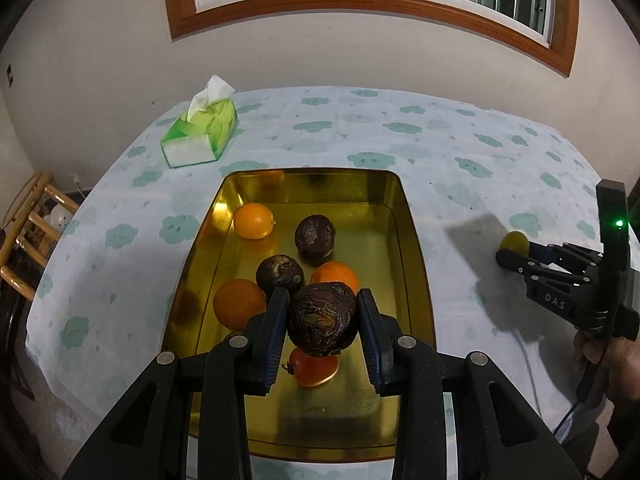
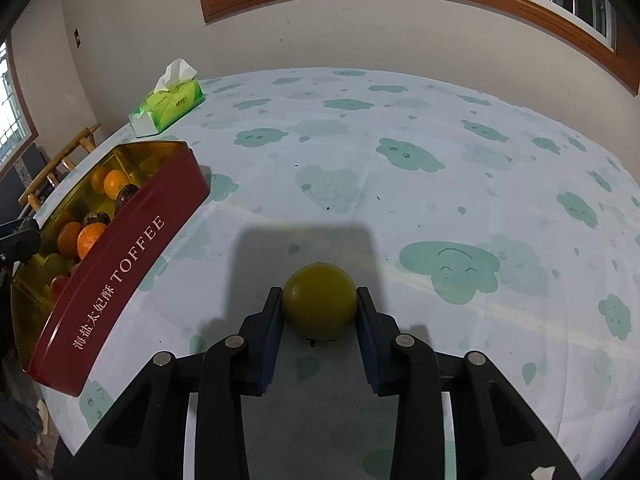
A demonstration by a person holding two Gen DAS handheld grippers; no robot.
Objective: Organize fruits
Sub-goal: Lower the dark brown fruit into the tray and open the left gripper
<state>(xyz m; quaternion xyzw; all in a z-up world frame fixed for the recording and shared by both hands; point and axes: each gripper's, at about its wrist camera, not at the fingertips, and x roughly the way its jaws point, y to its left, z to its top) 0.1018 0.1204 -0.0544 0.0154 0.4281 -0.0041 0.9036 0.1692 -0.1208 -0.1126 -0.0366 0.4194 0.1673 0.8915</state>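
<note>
- Left gripper (image 1: 322,322) clamped on a dark wrinkled fruit (image 1: 322,322), both pads touching its sides, held above the near part of the tin tray (image 1: 412,240).
- Tin tray: gold inside, red outside with "TOFFEE" lettering on the side wall, sits on the left part of the table (image 1: 440,140).
- In the tray: one orange (image 1: 253,221) at far left, a dark fruit (image 1: 315,234) at far middle, another dark fruit (image 1: 279,274) mid-tray, an orange (image 1: 238,309) at the left wall, another orange (image 1: 334,276) partly hidden behind the held fruit, a small red fruit (image 1: 314,368) near, below the held one.
- Right gripper (image 2: 319,306) closed around a yellow-green fruit (image 2: 319,304), pads against both sides; fruit sits on the cloth, right of the tray and well apart from it.
- Whether the yellow-green fruit is lifted off the cloth: cannot tell.
- A person's hand (image 1: 600,354) holds the right gripper's handle at the right edge of the left wrist view; green light on its body.
- Tissue pack (image 1: 200,136), green, far left on the table, beyond the tray.
- Table covered with pale cloth with teal cloud print.
- Wooden chair (image 1: 28,232) left of the table; window above the far wall.
</note>
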